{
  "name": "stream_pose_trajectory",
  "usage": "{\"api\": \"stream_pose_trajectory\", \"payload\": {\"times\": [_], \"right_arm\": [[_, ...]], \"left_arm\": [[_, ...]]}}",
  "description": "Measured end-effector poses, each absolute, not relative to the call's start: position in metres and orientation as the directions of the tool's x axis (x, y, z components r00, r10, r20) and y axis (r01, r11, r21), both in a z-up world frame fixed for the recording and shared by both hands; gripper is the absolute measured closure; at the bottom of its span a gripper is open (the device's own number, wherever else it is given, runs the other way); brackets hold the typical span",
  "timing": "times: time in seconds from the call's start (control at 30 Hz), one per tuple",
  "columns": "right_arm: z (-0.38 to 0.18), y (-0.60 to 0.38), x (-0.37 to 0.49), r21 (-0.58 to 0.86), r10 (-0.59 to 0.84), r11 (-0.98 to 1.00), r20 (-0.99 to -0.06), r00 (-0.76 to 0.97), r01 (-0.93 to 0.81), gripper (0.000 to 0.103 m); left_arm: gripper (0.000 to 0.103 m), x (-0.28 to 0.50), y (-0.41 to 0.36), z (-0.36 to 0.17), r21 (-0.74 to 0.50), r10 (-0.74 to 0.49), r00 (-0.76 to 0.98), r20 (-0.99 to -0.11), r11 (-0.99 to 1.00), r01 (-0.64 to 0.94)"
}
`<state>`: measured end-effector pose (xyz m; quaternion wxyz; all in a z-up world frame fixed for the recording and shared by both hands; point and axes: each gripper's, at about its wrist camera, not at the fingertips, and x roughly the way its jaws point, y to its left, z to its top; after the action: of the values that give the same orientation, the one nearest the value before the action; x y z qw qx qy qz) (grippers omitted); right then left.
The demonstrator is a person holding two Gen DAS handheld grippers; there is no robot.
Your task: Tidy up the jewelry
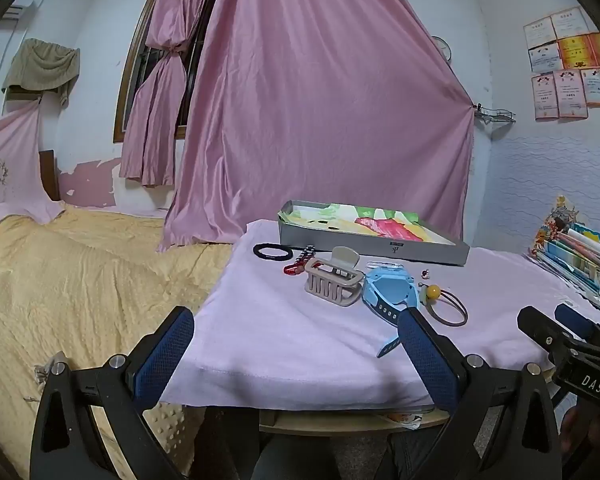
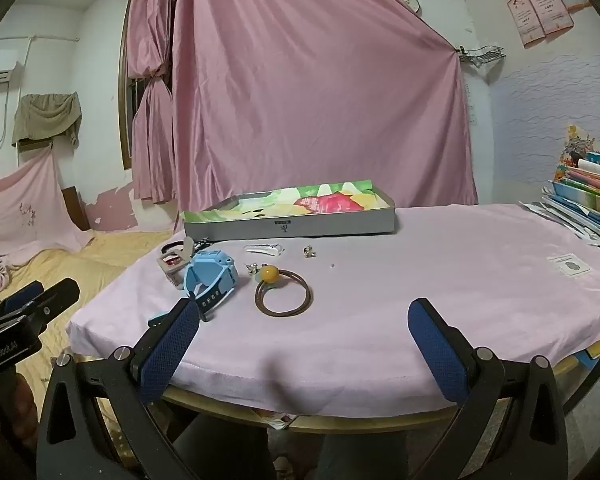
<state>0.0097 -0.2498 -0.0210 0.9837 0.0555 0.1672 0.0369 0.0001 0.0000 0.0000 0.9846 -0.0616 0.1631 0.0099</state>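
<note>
On the pink cloth lie a black hair tie (image 1: 273,251), a red and striped clip (image 1: 298,264), a beige claw clip (image 1: 334,278), a light blue watch (image 1: 388,290) (image 2: 212,274), and a brown hair tie with a yellow bead (image 1: 448,304) (image 2: 283,294). A clear clip (image 2: 263,249) and small earrings (image 2: 309,252) sit behind them. The grey shallow box (image 1: 374,246) (image 2: 292,226) with a colourful lining stands at the back. My left gripper (image 1: 296,354) is open at the table's near edge, nothing between its fingers. My right gripper (image 2: 304,344) is open too, short of the brown hair tie.
A stack of books and papers (image 2: 588,200) lies at the table's right side, and a small packet (image 2: 570,266) rests on the cloth near it. A bed with a yellow cover (image 1: 80,280) is to the left. Pink curtains (image 1: 320,100) hang behind.
</note>
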Motion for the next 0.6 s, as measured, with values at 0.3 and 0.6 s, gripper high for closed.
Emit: {"api": "stream_pose_trajectory", "payload": {"times": [0.3, 0.6], "right_arm": [[-0.0214, -0.2502, 0.0104, 0.126, 0.092, 0.991, -0.328, 0.940, -0.052, 0.001], [-0.0257, -0.2467, 0.0108, 0.128, 0.093, 0.990, -0.330, 0.939, -0.053, 0.001]], "left_arm": [[0.001, 0.0005, -0.0005, -0.0005, -0.116, -0.001, 0.946, -0.323, 0.992, -0.039], [0.001, -0.0001, 0.0000, -0.0001, -0.118, 0.000, 0.947, -0.323, 0.992, -0.040]]}}
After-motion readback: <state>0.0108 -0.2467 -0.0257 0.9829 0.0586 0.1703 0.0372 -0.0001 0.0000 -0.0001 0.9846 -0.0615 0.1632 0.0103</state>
